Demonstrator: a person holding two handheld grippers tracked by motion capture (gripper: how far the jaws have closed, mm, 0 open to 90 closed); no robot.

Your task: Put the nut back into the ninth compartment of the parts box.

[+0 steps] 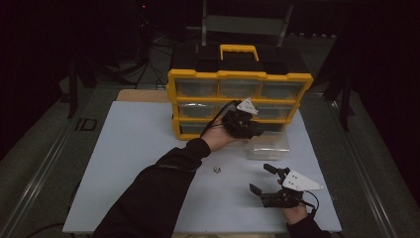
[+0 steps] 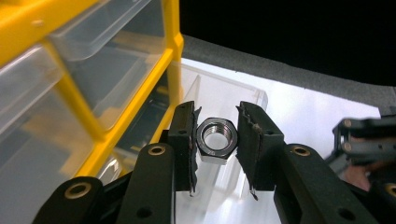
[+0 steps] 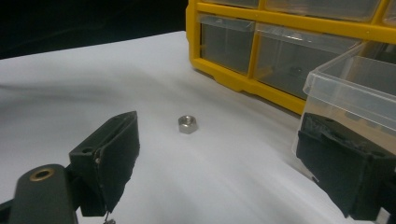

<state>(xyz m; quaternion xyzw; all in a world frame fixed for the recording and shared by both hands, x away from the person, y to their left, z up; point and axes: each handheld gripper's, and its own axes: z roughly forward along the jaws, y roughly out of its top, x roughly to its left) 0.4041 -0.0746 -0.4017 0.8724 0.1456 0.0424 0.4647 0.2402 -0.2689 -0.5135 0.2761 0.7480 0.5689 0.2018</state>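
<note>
loose hex nut (image 1: 217, 169) lies on white table (image 1: 124, 163), left of both grippers | left gripper (image 1: 257, 130) pinches second hex nut (image 2: 216, 138) between its pads, above clear drawer (image 1: 268, 147) by yellow organizer (image 1: 237, 77) | right gripper (image 1: 262, 179) jaws spread wide, nothing between

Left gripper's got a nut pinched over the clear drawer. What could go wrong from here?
1. The left gripper holds the nut only by its flats, so it may twist or slip free.
2. Released early, it might miss the clear drawer and roll on the table.
3. A second nut is loose there.
</note>
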